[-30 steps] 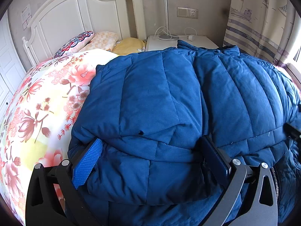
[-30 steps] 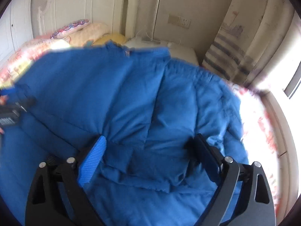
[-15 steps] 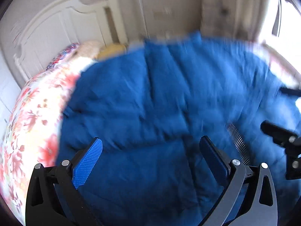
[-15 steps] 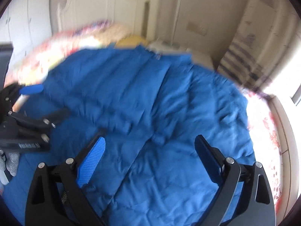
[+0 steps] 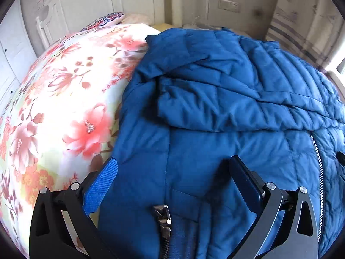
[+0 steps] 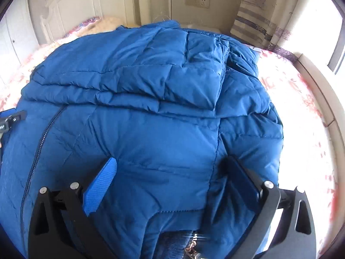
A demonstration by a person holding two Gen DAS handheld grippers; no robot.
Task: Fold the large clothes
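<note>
A large blue quilted puffer jacket (image 5: 215, 108) lies on the floral bedspread (image 5: 54, 108), its far part folded over toward me; its zipper (image 5: 317, 151) runs down the near part. My left gripper (image 5: 172, 168) is open and empty over the jacket's near left edge, by a metal zipper pull (image 5: 162, 215). In the right wrist view the jacket (image 6: 151, 97) fills the frame, and my right gripper (image 6: 170, 168) is open and empty over its near right part. The left gripper's tip (image 6: 10, 118) shows at that view's left edge.
A white headboard (image 5: 86, 6) and pillows (image 5: 107, 19) stand at the far end of the bed. A wall socket (image 6: 197, 1) and a patterned curtain (image 6: 256, 15) are at the back right. The bed's right edge (image 6: 319, 86) runs beside a bright window.
Both grippers have let go of the jacket and pulled back toward its near end. The far part now lies folded over the body, and the zipper is in view.
</note>
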